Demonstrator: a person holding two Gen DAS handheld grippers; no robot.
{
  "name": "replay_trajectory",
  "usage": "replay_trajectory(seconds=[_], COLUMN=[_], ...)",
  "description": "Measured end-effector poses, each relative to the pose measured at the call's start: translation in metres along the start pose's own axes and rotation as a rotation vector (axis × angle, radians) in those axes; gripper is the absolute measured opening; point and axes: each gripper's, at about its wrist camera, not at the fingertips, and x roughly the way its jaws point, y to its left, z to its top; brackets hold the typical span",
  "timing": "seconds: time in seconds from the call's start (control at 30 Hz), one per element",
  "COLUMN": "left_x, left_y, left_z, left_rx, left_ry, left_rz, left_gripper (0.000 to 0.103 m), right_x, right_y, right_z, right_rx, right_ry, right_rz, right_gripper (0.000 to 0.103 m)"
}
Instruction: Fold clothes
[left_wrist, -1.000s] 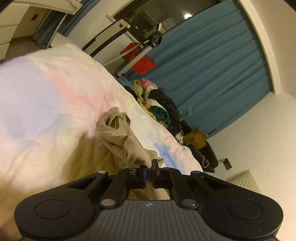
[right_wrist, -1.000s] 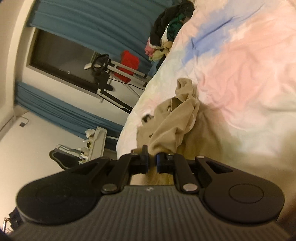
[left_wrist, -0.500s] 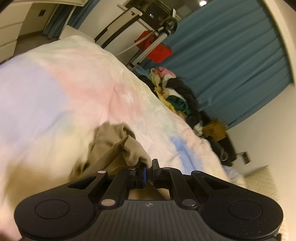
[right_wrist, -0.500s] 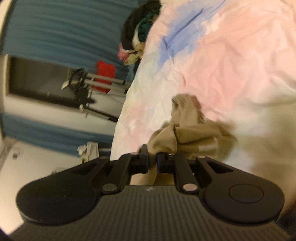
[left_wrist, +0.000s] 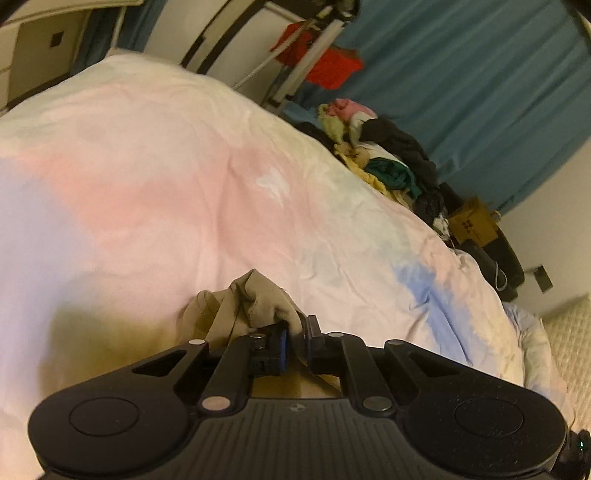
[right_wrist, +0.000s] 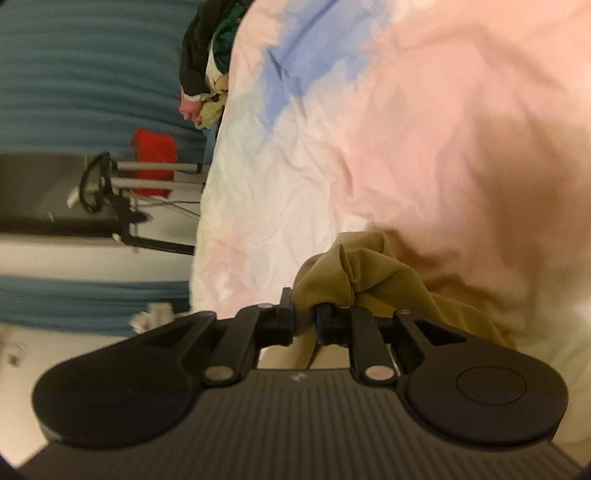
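A crumpled beige garment (left_wrist: 255, 299) lies bunched on the pastel pink, blue and white bed cover (left_wrist: 184, 166), close in front of both grippers. My left gripper (left_wrist: 297, 326) has a fold of the cloth between its jaws, which are opening a little; the pads still touch the fabric. In the right wrist view the same garment (right_wrist: 369, 273) bulges over the right finger. My right gripper (right_wrist: 306, 306) also has cloth filling its narrow gap while its jaws are opening. The bed cover (right_wrist: 406, 129) stretches beyond it. Most of the garment is hidden under the gripper bodies.
A pile of mixed clothes (left_wrist: 388, 155) sits at the bed's far edge, seen too as the pile of clothes (right_wrist: 207, 55) in the right view. Behind it hang blue curtains (left_wrist: 461, 74). A metal stand with a red cloth (left_wrist: 325, 66) and a cardboard box (left_wrist: 472, 225) stand off the bed.
Both grippers have swept across and down toward the bed with the beige garment. The long hanging cloth has collapsed into a small bunch at the fingertips. Both jaw gaps look slightly wider.
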Motion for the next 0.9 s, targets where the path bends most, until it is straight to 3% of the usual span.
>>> replay_trajectory(seconds=[0.03, 0.07, 0.1, 0.17, 0.2, 0.23, 0.33, 0.4, 0.53, 0.63, 0.77, 0.83, 0.9], left_x=[0.001, 0.001, -0.001, -0.008, -0.015, -0.022, -0.046, -0.055, -0.053, -0.040, -0.015, 0.002, 0.018], left_y=[0.000, 0.000, -0.004, -0.016, -0.023, -0.030, -0.038, -0.043, -0.053, -0.051, -0.051, -0.050, -0.046], left_z=[-0.001, -0.002, -0.002, -0.004, -0.007, -0.009, -0.018, -0.026, -0.046, -0.056, -0.061, -0.061, -0.059], left_rx=[0.013, 0.027, 0.057, 0.135, 0.179, 0.223, 0.264, 0.306, 0.406, 0.424, 0.486, 0.510, 0.516], left_ry=[-0.003, -0.006, -0.009, -0.028, -0.054, -0.081, -0.141, -0.168, -0.197, -0.169, -0.148, -0.143, -0.128], left_rz=[-0.004, -0.009, -0.009, -0.002, 0.001, 0.003, -0.099, -0.105, -0.038, 0.019, 0.067, 0.099, 0.125], left_gripper=[0.011, 0.019, 0.027, 0.059, 0.066, 0.078, 0.097, 0.101, 0.101, 0.101, 0.101, 0.101, 0.101], right_x=[0.000, -0.001, -0.004, -0.010, -0.015, -0.020, -0.036, -0.049, -0.074, -0.076, -0.048, -0.025, -0.003], right_y=[-0.002, -0.001, 0.001, 0.007, 0.010, 0.013, 0.030, 0.041, 0.065, 0.070, 0.066, 0.062, 0.059], right_z=[0.001, 0.002, 0.001, -0.002, -0.005, -0.007, -0.015, -0.024, -0.051, -0.069, -0.078, -0.082, -0.081], right_rx=[0.025, 0.037, 0.035, 0.018, 0.007, -0.007, -0.151, -0.282, -0.663, -0.874, -0.965, -1.008, -1.031], right_ry=[0.008, 0.015, 0.019, 0.026, 0.025, 0.024, 0.035, 0.021, -0.070, -0.111, -0.071, -0.056, -0.068], right_rz=[0.014, 0.027, 0.042, 0.090, 0.116, 0.140, 0.203, 0.236, 0.185, 0.131, 0.071, -0.007, -0.079], right_gripper=[0.025, 0.028, 0.040, 0.065, 0.083, 0.087, 0.088, 0.088, 0.086, 0.077, 0.066, 0.053, 0.050])
